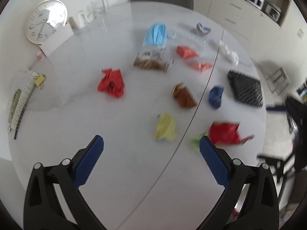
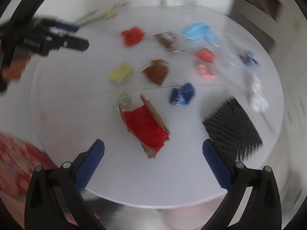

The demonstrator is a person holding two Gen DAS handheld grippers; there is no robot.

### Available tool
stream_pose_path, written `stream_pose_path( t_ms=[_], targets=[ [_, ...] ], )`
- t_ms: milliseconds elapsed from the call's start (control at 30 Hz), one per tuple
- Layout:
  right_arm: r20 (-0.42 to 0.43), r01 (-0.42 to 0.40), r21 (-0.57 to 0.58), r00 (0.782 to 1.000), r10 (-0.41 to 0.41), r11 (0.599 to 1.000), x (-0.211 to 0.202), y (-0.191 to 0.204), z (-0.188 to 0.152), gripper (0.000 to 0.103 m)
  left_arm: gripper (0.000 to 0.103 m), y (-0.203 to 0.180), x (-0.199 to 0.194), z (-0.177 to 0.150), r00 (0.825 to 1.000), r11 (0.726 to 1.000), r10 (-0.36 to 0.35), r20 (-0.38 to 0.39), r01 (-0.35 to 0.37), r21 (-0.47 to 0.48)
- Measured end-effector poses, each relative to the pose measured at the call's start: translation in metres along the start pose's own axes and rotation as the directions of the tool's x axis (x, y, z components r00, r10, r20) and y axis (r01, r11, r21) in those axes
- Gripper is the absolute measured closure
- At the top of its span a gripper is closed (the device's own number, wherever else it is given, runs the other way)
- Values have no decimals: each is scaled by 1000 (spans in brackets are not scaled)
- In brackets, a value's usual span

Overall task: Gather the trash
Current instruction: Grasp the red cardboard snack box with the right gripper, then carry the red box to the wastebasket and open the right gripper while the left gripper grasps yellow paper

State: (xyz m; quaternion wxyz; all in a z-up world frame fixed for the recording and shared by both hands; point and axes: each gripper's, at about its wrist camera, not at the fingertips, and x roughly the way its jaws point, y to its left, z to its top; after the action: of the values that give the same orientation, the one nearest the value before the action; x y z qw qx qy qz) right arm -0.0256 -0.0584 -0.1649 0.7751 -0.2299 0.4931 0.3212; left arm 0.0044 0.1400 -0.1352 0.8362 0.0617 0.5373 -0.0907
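Observation:
Several pieces of trash lie scattered on a round white table. In the left wrist view my left gripper is open and empty above the table, with a yellow crumpled paper just beyond it, a red wrapper by its right finger, a brown wrapper and a red crumpled paper farther off. In the right wrist view my right gripper is open and empty, with the red wrapper lying just ahead of it. The left gripper also shows at the far left of that view.
A black mesh pad, a blue wrapper, a blue face mask and a snack bag lie on the table. A clock and papers sit at the left. Cabinets stand behind.

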Motion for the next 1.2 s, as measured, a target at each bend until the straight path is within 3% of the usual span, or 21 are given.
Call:
stream_pose_path(
  t_ms=[233,333,400,567,633,700,733,833,900,1100,1200],
  targets=[
    [-105,-98,-158,991,81,983,48,2,23,3,8,13,36,-10,996,994,-60,-63,65,90],
    [-165,-128,-155,981,103,980,67,2,26,23,8,11,55,-4,991,989,-100,-84,109,98],
    [-202,-147,-124,972,120,981,76,0,26,49,8,9,67,1,988,989,-116,-100,125,85],
    [-187,-154,16,970,154,988,68,-14,25,63,8,-3,92,16,976,978,-173,-131,186,89],
    [-177,-133,68,974,143,989,61,-19,21,64,10,-11,98,19,976,975,-173,-135,190,117],
    [-141,-113,157,981,136,981,51,-27,13,64,18,-18,106,21,975,973,-167,-145,187,137],
    [-126,-111,193,983,137,975,47,-31,10,64,29,-20,111,22,972,972,-170,-160,192,134],
    [-51,-109,332,990,133,937,27,-42,-3,64,52,-18,124,25,961,974,-192,-197,211,82],
    [15,-116,434,992,121,894,8,-52,-17,64,66,-16,121,27,964,974,-202,-173,215,65],
    [149,-121,682,988,25,721,-39,-79,-68,64,69,-10,111,31,966,975,-214,-142,220,30],
    [143,-74,769,988,-57,635,-64,-88,-104,64,69,-15,88,33,974,977,-200,-108,207,54]
  ],
)
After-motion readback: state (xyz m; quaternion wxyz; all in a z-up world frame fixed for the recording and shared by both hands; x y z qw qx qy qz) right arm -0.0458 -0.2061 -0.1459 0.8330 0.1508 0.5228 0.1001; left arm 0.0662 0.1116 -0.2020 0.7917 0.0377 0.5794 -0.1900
